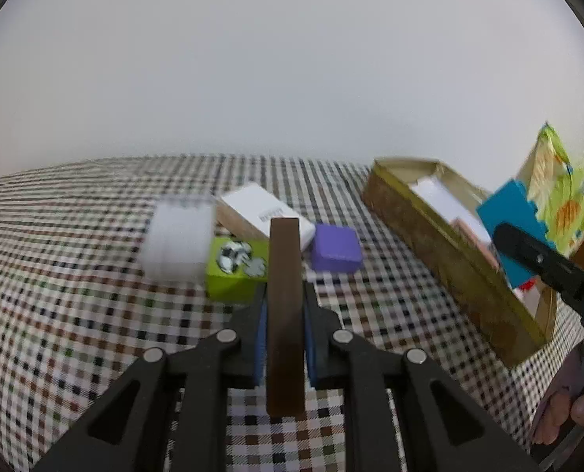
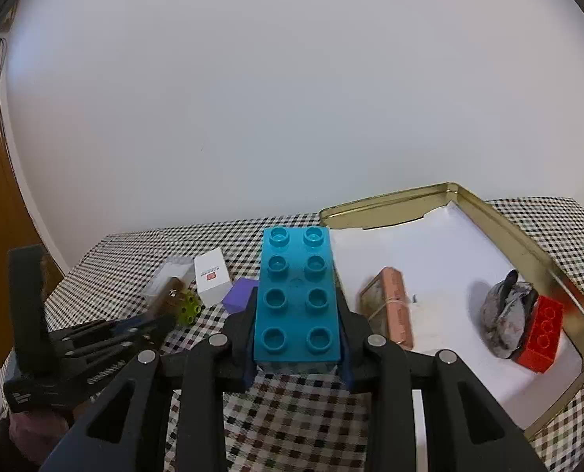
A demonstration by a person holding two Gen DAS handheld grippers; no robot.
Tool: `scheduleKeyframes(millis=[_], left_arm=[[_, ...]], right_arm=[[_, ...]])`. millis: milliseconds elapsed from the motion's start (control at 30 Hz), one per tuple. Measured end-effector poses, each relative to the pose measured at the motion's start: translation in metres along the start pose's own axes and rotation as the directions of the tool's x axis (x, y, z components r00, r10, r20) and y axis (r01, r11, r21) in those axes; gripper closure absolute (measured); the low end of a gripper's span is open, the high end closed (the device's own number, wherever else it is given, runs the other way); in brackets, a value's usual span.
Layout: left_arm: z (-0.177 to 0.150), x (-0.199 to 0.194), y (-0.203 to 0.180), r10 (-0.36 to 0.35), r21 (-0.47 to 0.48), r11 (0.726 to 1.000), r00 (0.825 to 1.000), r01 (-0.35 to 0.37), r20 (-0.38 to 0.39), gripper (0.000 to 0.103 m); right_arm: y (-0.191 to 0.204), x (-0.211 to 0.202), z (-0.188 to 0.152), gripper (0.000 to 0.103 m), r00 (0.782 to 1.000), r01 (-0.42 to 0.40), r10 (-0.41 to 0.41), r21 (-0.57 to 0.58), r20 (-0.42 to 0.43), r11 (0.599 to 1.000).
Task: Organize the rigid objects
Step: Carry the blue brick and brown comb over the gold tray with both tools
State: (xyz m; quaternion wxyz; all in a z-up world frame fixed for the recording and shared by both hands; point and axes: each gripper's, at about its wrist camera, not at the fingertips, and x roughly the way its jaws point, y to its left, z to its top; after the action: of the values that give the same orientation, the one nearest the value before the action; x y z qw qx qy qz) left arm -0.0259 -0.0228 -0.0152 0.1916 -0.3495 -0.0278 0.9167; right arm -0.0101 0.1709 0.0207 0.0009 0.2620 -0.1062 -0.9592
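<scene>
Checkered cloth; right hand-held gripper clamps teal brick; left hand-held gripper clamps brown slab.

Checked table, tin at 3 o'clock, white box, purple block, green brick, clear box clustered at 12 o'clock.

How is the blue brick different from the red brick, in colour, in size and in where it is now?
The blue brick is turquoise with eight studs; the red brick looks shorter, and only some of its studs show. The blue brick is gripped in the right tongs outside the gold tin; the red brick lies inside it, beside a grey stone. Both are studded toy bricks.
</scene>
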Motion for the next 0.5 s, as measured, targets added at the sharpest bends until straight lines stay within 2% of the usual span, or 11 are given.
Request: scheduleKeyframes(millis=[100,233,367,500], left_arm=[[-0.001,-0.009,-0.001,-0.006,-0.037,0.999,0.998,0.008,0.068,0.09],[0.004,-0.003,-0.016,0.017,-0.045,0.999,0.994,-0.012,0.112,0.09],[0.008,-0.003,-0.042,0.006,0.003,1.0,0.991,-0.006,0.13,0.09],[0.015,-0.001,-0.071,-0.024,0.038,0.999,0.99,0.019,0.137,0.09]], right_arm=[[-0.009,-0.006,0.003,0.069,1.0,-0.002,0.002,0.012,0.02,1.0],[-0.02,-0.016,0.007,0.069,0.998,0.004,-0.004,0.011,0.057,1.0],[-0.037,-0.027,0.012,0.069,0.995,0.033,-0.033,0.002,0.09,0.999],[-0.07,-0.034,0.021,0.069,0.991,0.057,-0.063,0.057,0.115,0.997]])
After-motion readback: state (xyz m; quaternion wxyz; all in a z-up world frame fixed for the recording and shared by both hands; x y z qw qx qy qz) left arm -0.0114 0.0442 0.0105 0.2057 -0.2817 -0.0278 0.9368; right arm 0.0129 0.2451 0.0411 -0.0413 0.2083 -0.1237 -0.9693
